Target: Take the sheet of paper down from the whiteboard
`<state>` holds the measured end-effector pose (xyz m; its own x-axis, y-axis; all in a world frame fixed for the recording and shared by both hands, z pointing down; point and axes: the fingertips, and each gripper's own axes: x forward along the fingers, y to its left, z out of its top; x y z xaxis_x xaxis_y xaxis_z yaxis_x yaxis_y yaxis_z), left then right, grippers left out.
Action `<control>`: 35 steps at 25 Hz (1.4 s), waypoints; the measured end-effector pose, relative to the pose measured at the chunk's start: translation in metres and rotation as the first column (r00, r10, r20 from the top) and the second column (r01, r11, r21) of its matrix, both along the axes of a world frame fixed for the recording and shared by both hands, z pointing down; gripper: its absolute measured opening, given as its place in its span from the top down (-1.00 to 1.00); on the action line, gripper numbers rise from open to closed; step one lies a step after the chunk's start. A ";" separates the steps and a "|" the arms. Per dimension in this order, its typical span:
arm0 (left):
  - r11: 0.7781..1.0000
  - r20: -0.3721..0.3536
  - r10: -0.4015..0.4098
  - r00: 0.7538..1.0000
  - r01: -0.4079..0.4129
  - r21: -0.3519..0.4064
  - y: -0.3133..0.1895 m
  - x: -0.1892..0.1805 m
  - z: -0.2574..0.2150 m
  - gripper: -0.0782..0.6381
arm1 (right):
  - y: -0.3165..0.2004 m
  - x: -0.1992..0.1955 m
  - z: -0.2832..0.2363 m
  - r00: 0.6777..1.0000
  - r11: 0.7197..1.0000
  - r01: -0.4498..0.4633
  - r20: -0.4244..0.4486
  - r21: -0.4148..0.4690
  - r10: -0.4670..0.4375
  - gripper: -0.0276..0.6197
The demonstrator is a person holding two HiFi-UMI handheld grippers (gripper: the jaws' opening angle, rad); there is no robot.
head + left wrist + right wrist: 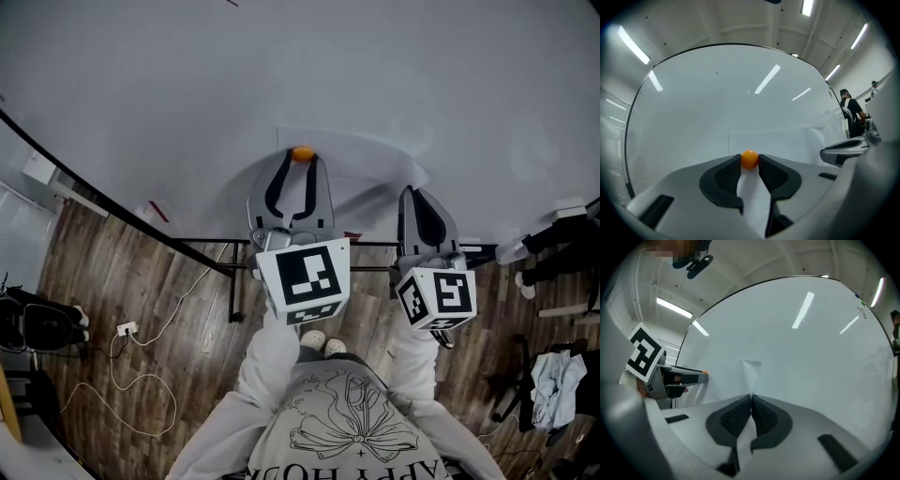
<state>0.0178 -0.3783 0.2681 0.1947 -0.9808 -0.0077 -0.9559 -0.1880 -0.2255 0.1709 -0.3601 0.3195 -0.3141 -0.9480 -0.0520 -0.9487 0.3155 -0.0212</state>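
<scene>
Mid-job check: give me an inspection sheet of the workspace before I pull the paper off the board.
Surface: whiteboard, upright and mostly bare.
Job's things: sheet of paper still on the board, held by an orange magnet near its left edge.
Clutter: pale cloth draped on a stand on the floor, away from the board.
Grippers: left gripper has its jaw tips closed on the magnet; right gripper is shut on the paper's edge.
Cables: white cable loops across the floor to a plug block, left of the person's feet.
Surroundings: wood floor; another person stands beyond the board's right end.
</scene>
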 end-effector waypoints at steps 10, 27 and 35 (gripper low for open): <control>0.999 -0.007 -0.040 0.999 0.040 0.034 0.022 -0.021 -0.011 0.46 | 0.011 0.010 -0.014 0.999 0.999 -0.035 0.013 0.028 0.035 0.91; 0.993 -0.049 -0.111 0.993 0.113 0.039 0.070 -0.073 -0.016 0.46 | 0.071 0.042 -0.056 0.988 0.981 -0.153 0.010 0.122 0.153 0.91; 0.997 -0.058 -0.073 0.996 0.075 0.035 0.086 -0.061 -0.014 0.46 | 0.103 0.070 -0.065 0.970 0.961 -0.243 0.016 0.129 0.243 0.91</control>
